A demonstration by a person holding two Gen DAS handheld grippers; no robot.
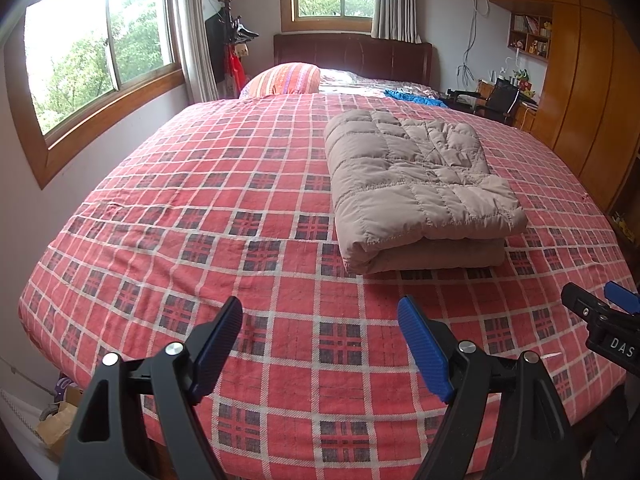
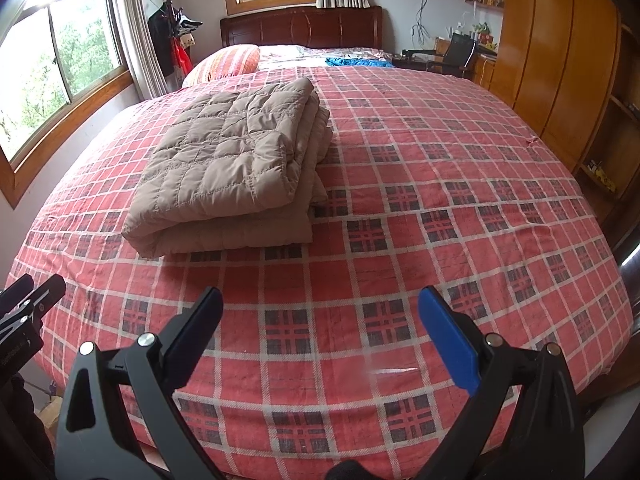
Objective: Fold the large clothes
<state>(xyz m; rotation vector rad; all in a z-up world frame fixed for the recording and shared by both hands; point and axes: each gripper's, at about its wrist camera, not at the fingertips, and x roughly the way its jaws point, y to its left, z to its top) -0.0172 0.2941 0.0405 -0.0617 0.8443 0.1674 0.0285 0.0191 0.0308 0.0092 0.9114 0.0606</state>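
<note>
From the left wrist, the beige quilted garment (image 1: 420, 188) lies folded into a thick stack mid-bed, right of centre, so folding looks finished; the left gripper (image 1: 320, 316) hangs near the bed's (image 1: 200, 200) near edge, jaws wide apart, holding nothing. From the right wrist, the stack sits far-left, well apart from the right gripper (image 2: 320, 304), likewise spread wide and empty; at most a tidying press seems called for.

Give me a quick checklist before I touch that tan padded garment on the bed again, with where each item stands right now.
1. Left gripper empty, jaws apart: ok.
2. Right gripper empty, jaws apart: ok.
3. Tan quilted garment folded into a compact stack: ok.
4. Stack edges aligned: not ok, the top layer sits skewed and overhangs the lower layers on the right.
5. Garment lying fully on the plaid bedspread, away from the bed's edges: ok.
6. Sleeves tucked inside: cannot tell, they are hidden in the folds.
</note>
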